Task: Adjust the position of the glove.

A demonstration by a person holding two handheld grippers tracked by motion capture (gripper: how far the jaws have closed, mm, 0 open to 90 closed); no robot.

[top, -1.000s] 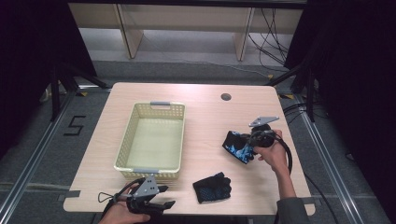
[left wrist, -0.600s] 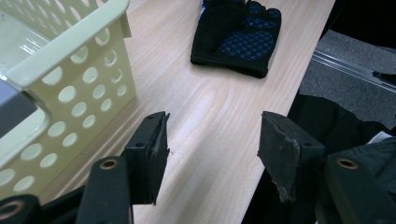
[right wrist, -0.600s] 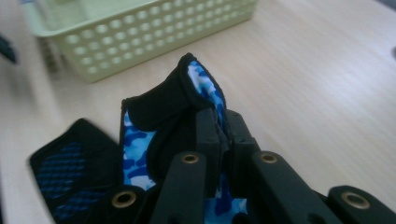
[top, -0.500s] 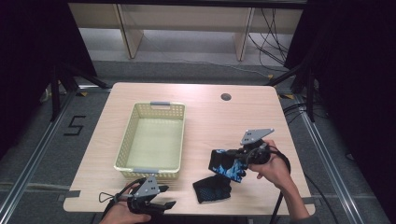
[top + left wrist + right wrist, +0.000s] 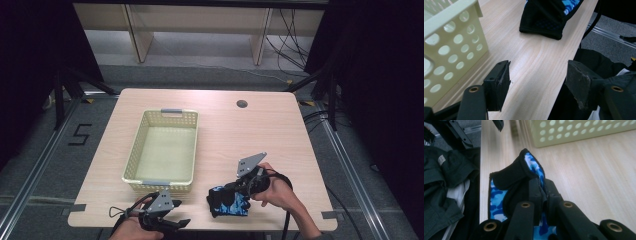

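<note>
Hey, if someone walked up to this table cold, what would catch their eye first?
Probably the black and blue camouflage glove near the table's front edge, pinched in the right gripper, which is shut on it. Next, the pale yellow perforated basket, empty, on the left half of the wooden table. At the front left corner the left gripper sits with its jaws apart, just opening, nothing between them.

The table (image 5: 220, 120) is made of light wood and has rounded corners. A small round hole (image 5: 242, 104) sits near its far edge. A pale yellow plastic basket (image 5: 162, 150) with lots of little holes stands on the left half. A black and blue glove (image 5: 229, 201) lies near the front edge, just right of the basket.
</note>
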